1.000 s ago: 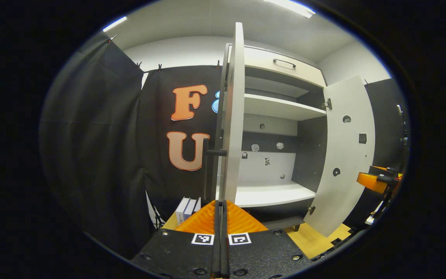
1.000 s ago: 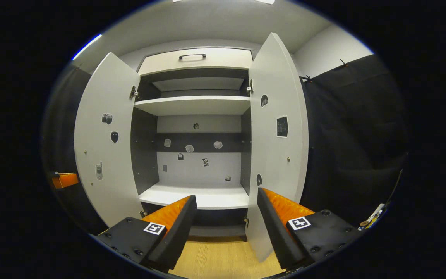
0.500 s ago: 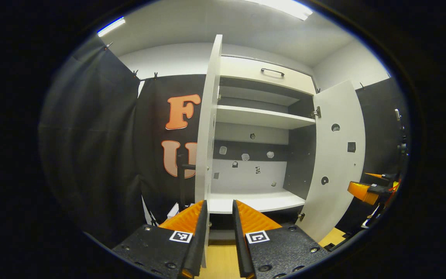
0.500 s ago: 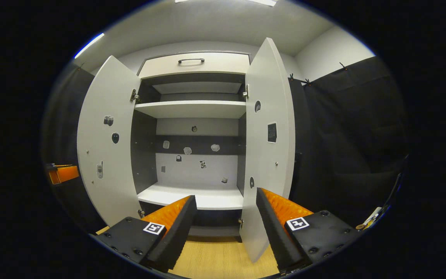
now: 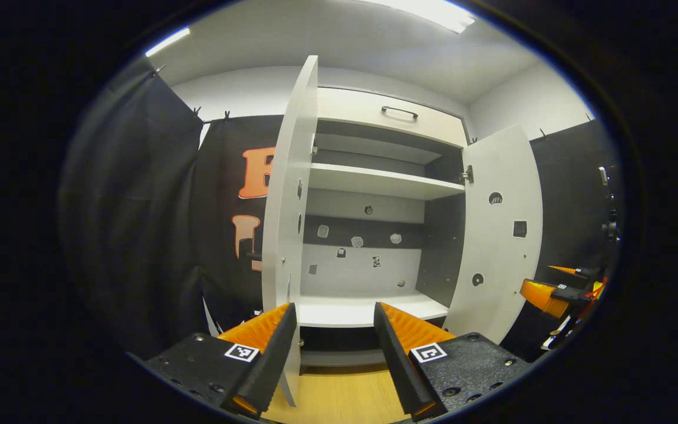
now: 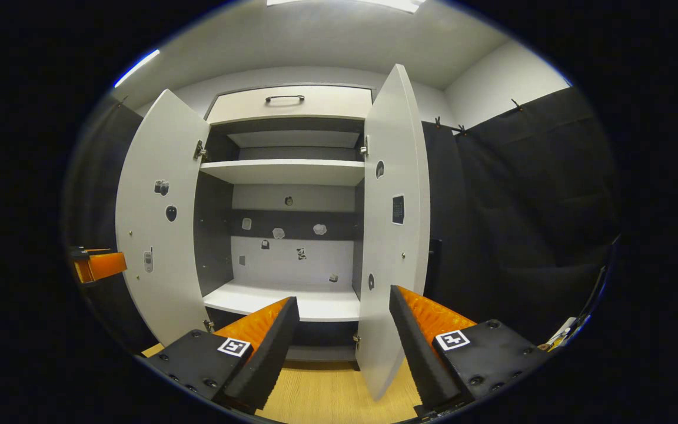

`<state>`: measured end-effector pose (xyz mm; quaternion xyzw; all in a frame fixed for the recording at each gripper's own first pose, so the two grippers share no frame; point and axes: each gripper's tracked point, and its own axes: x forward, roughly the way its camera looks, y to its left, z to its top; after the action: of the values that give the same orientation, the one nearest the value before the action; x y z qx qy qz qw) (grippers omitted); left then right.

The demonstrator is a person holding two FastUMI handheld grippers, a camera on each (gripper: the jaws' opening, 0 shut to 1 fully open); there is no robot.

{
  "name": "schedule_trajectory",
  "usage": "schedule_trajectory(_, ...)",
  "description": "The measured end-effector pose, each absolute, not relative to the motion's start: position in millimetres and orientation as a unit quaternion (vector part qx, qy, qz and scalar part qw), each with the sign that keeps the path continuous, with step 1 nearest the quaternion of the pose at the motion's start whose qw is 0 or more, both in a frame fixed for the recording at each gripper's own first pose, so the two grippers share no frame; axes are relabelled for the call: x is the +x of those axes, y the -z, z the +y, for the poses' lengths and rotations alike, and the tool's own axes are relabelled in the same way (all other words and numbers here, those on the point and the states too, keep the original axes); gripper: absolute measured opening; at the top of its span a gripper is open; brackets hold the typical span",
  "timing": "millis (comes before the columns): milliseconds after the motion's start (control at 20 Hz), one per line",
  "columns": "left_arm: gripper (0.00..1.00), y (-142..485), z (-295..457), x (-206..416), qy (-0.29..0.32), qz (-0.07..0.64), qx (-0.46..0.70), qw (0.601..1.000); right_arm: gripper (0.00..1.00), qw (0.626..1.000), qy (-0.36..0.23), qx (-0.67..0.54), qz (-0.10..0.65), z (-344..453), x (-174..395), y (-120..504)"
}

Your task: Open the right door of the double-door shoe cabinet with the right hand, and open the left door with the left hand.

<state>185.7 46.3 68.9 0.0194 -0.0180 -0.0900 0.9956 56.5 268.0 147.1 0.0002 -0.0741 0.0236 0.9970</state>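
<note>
**Both cabinet doors stand open; grippers released**

The double-door shoe cabinet (image 6: 292,235) is seen from the front in both views, and its inside is exposed: an upper shelf (image 6: 283,172), a lower shelf (image 6: 283,300) and a back panel with small stickers on it. Above the doors a closed drawer (image 6: 289,101) with a dark handle is seen.

In the right gripper view, the right door (image 6: 395,235) is swung far out, so that its inner face is turned toward the middle of the cabinet. The right gripper (image 6: 344,330) is held with its fingers spread apart and nothing is between them; the lower edge of the right door is seen in the gap, but it is not pressed by either finger.

In the left gripper view, the left door (image 5: 286,206) is also swung out, nearly edge-on to the camera, and its dark handle (image 5: 248,253) is seen on the outer side. The left gripper (image 5: 334,335) is likewise opened wide and empty, and it is just beside the lower part of this door without a grip on it. The other gripper can be seen farther off at the right edge, beside the right door (image 5: 498,235).

It is judged that the task is practically finished: both doors are opened and both are let go. As far as can be told, nothing is left except that the grippers are drawn away from the cabinet.
</note>
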Motion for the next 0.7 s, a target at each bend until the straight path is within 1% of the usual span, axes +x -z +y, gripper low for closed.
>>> schedule_trajectory(50,0.81,-68.4,44.5,184.5,0.094,-0.017,0.018,0.995,0.98,0.997,-0.023,0.001,-0.073,268.2,56.2,-146.8)
schedule_trajectory(100,0.88,-68.9,42.9,184.9,0.098,-0.018,0.018,0.995,0.94,0.997,-0.024,0.001,-0.071,268.5,55.9,-146.6)
schedule_trajectory(150,0.89,-69.7,43.4,184.4,0.098,-0.020,0.019,0.995,0.98,0.997,-0.024,0.001,-0.071,268.8,55.3,-146.7)
schedule_trajectory(200,0.90,-70.4,44.0,185.8,0.097,-0.022,0.021,0.995,0.94,0.997,-0.024,0.001,-0.072,269.1,54.0,-147.0)
schedule_trajectory(250,0.91,-71.3,45.9,186.7,0.094,-0.025,0.022,0.995,0.94,0.997,-0.024,0.000,-0.072,269.7,53.7,-147.4)
schedule_trajectory(300,0.95,-71.5,46.6,187.1,0.091,-0.026,0.023,0.995,0.99,0.997,-0.022,-0.001,-0.074,269.6,52.6,-147.6)
schedule_trajectory(500,0.95,-71.3,46.4,186.9,0.092,-0.026,0.024,0.995,0.99,0.997,-0.017,0.003,-0.073,266.6,50.1,-146.6)
schedule_trajectory(550,0.92,-71.5,47.1,186.6,0.091,-0.026,0.025,0.995,0.99,0.997,-0.015,0.004,-0.074,266.2,49.8,-147.1)
schedule_trajectory(600,0.95,-71.8,48.1,187.6,0.089,-0.026,0.026,0.995,0.99,0.997,-0.014,0.004,-0.076,266.5,48.1,-147.3)
schedule_trajectory(700,0.95,-72.3,50.4,187.7,0.085,-0.027,0.029,0.996,0.98,0.997,-0.014,0.005,-0.076,269.0,47.0,-147.4)
